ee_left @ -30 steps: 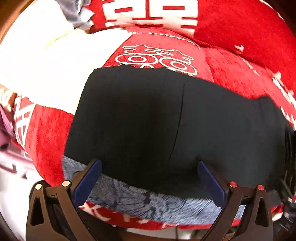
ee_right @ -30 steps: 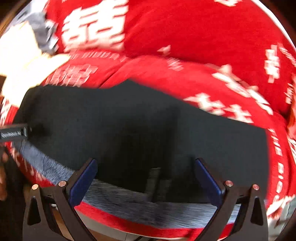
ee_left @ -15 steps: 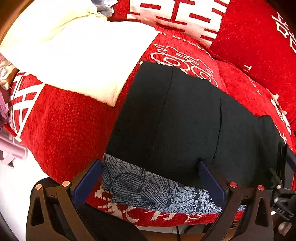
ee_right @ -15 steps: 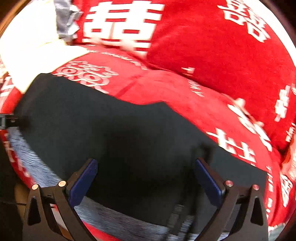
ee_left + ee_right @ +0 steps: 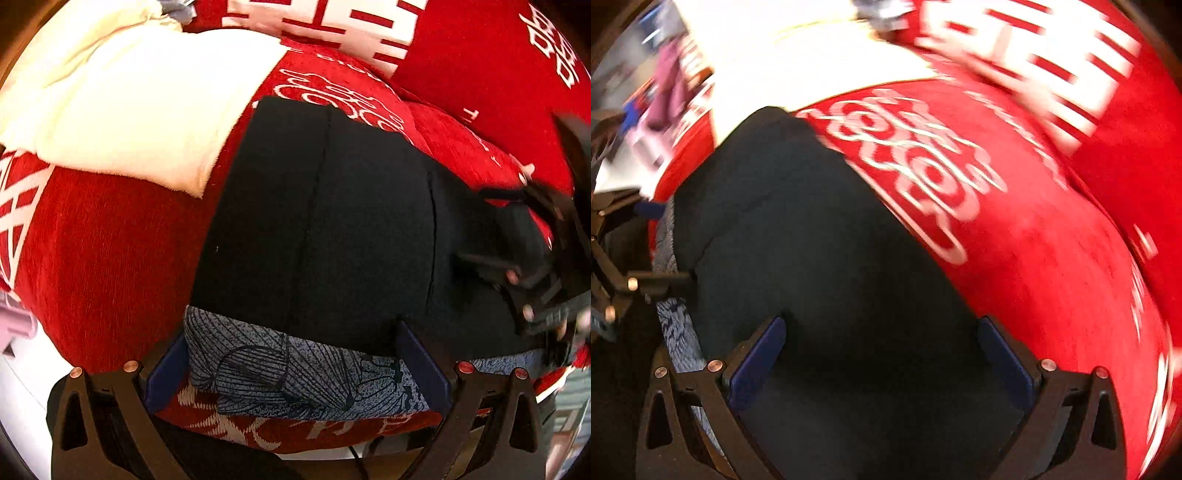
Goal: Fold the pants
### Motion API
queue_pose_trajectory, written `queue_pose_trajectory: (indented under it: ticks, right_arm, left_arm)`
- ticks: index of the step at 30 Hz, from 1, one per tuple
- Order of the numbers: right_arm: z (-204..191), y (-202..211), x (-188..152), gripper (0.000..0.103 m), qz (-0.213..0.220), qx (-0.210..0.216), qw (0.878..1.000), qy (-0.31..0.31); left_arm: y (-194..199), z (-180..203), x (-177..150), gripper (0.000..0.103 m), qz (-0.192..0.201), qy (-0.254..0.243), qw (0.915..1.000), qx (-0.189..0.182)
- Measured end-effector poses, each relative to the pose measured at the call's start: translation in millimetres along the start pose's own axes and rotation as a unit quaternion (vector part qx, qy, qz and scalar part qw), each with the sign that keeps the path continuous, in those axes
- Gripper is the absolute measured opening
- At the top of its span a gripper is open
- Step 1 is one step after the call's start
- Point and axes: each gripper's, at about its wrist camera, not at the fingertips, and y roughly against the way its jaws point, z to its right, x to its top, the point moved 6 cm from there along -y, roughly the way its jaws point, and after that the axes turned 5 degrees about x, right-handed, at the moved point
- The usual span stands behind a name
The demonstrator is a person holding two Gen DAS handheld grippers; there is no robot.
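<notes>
**Black pants flat on a red cushion, both tongs spread**

Where the red cushion (image 5: 110,258) with white characters bulges toward the cameras, the black pants (image 5: 351,229) lie flat across it, folded into a broad dark panel with two seam lines running front to back. Under their near edge a grey-blue patterned cloth (image 5: 295,373) sticks out. A cream cloth (image 5: 129,99) lies on the cushion to the far left, its corner just beside the pants.

The left tongs (image 5: 299,365) are released, their blue pads wide apart at the near edge over the patterned cloth, gripping nothing. The right tongs (image 5: 882,358) are likewise spread, with black fabric between and below the pads but not pinched. In the left view, the right tongs appear at the pants' right end, blurred. The right view is blurred throughout.
</notes>
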Motion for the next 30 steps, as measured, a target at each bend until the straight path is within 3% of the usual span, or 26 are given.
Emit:
queue_pose_trajectory:
  ticks: [5, 8, 10, 12, 14, 15, 20, 21, 25, 27, 29, 30]
  right_arm:
    - [-15.7, -22.5, 35.4, 0.103, -0.048, 0.145, 0.987, 0.055]
    - [-28.1, -32.5, 45.3, 0.1, -0.064, 0.175, 0.979, 0.086]
    - [-37.9, -26.2, 50.3, 0.079, -0.065, 0.196, 0.973, 0.102]
    - [-44.1, -14.9, 49.6, 0.051, -0.067, 0.18, 0.975, 0.115]
    - [-52.7, -0.9, 44.2, 0.031, -0.054, 0.153, 0.976, 0.147]
    - [-57.7, 6.5, 42.5, 0.027, -0.046, 0.15, 0.976, 0.154]
    - [-87.7, 44.1, 37.7, 0.019, -0.004, 0.136, 0.971, 0.198]
    - [-90.3, 49.0, 35.4, 0.019, 0.002, 0.127, 0.971, 0.204]
    - [-79.7, 49.2, 28.5, 0.019, 0.005, 0.117, 0.974, 0.193]
    - [-69.4, 36.2, 30.3, 0.019, -0.007, 0.109, 0.979, 0.174]
    - [-60.4, 21.3, 34.6, 0.023, -0.02, 0.102, 0.985, 0.141]
    - [-56.1, 17.5, 36.6, 0.03, -0.024, 0.1, 0.986, 0.129]
  left_arm:
    - [1.2, -2.0, 0.8, 0.103, 0.001, -0.003, 0.9999, -0.013]
    - [1.3, -1.7, 3.3, 0.103, -0.001, -0.012, 0.9997, -0.02]
    - [0.1, -2.0, 8.6, 0.103, -0.001, -0.019, 0.9993, -0.033]
    - [3.9, -5.2, 10.9, 0.103, 0.001, -0.026, 0.9983, -0.053]
    - [7.8, -6.7, 15.4, 0.103, 0.006, -0.042, 0.9961, -0.078]
    - [9.7, -5.2, 18.3, 0.103, 0.008, -0.058, 0.9939, -0.094]
    - [9.8, 0.4, 31.6, 0.103, 0.01, -0.111, 0.984, -0.139]
    - [10.6, 2.3, 34.0, 0.103, 0.01, -0.116, 0.9798, -0.163]
    - [10.6, 18.1, 40.5, 0.103, 0.003, -0.12, 0.9701, -0.211]
    - [8.0, 26.6, 38.5, 0.102, -0.003, -0.137, 0.9719, -0.192]
    - [5.1, 29.4, 34.5, 0.086, -0.003, -0.161, 0.978, -0.133]
    - [6.9, 27.5, 33.6, 0.075, -0.001, -0.164, 0.9791, -0.12]
